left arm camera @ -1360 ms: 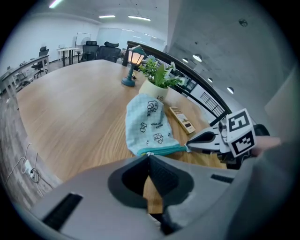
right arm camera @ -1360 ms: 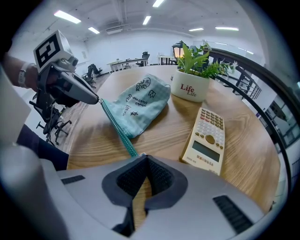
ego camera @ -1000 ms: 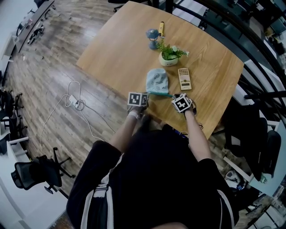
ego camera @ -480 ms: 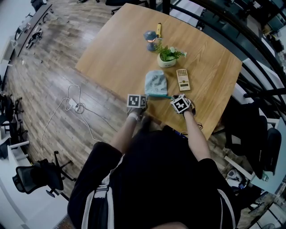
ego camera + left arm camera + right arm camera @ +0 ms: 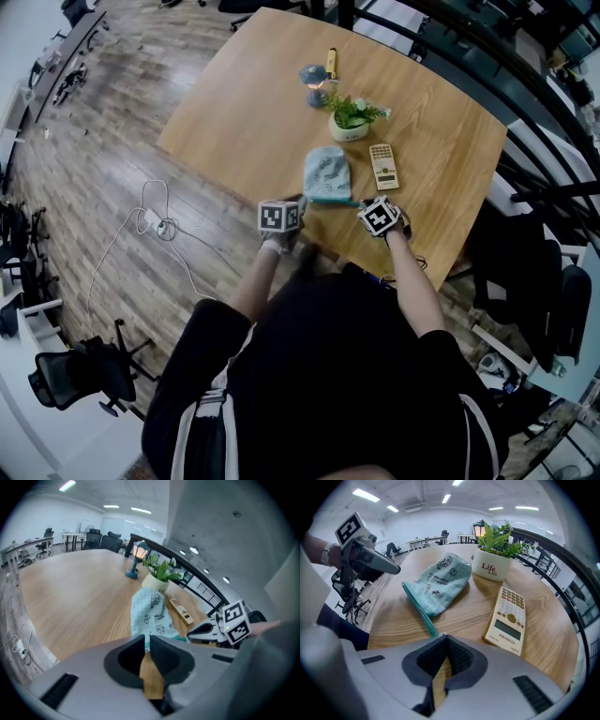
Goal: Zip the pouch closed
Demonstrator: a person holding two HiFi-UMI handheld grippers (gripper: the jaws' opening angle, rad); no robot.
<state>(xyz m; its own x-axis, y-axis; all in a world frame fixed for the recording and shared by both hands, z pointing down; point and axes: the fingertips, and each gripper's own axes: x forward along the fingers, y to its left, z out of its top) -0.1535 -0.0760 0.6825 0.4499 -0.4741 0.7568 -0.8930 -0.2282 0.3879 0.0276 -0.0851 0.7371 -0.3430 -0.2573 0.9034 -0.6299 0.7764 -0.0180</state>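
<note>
The light-blue printed pouch [image 5: 327, 172] lies flat near the table's front edge, with its teal zipper [image 5: 419, 611] along the near side. My right gripper [image 5: 362, 202] sits at the zipper's right end. In the right gripper view, the zipper runs straight into the shut jaws [image 5: 443, 636], where a small pale pull shows. My left gripper [image 5: 300, 201] is shut beside the pouch's [image 5: 150, 611] near left corner. In the right gripper view, the left gripper's tip [image 5: 397, 570] stands a little clear of that corner, with no cloth seen in it.
A cream calculator [image 5: 385, 165] lies right of the pouch. Behind it stand a white pot with a green plant [image 5: 352, 122], a small blue lamp [image 5: 316, 80] and a yellow marker [image 5: 332, 63]. The wooden table's [image 5: 244, 122] front edge is right under both grippers. A cable [image 5: 155, 220] lies on the floor.
The left gripper has drawn back a little to the left, away from the pouch's corner. The right gripper and the pouch have stayed where they were.
</note>
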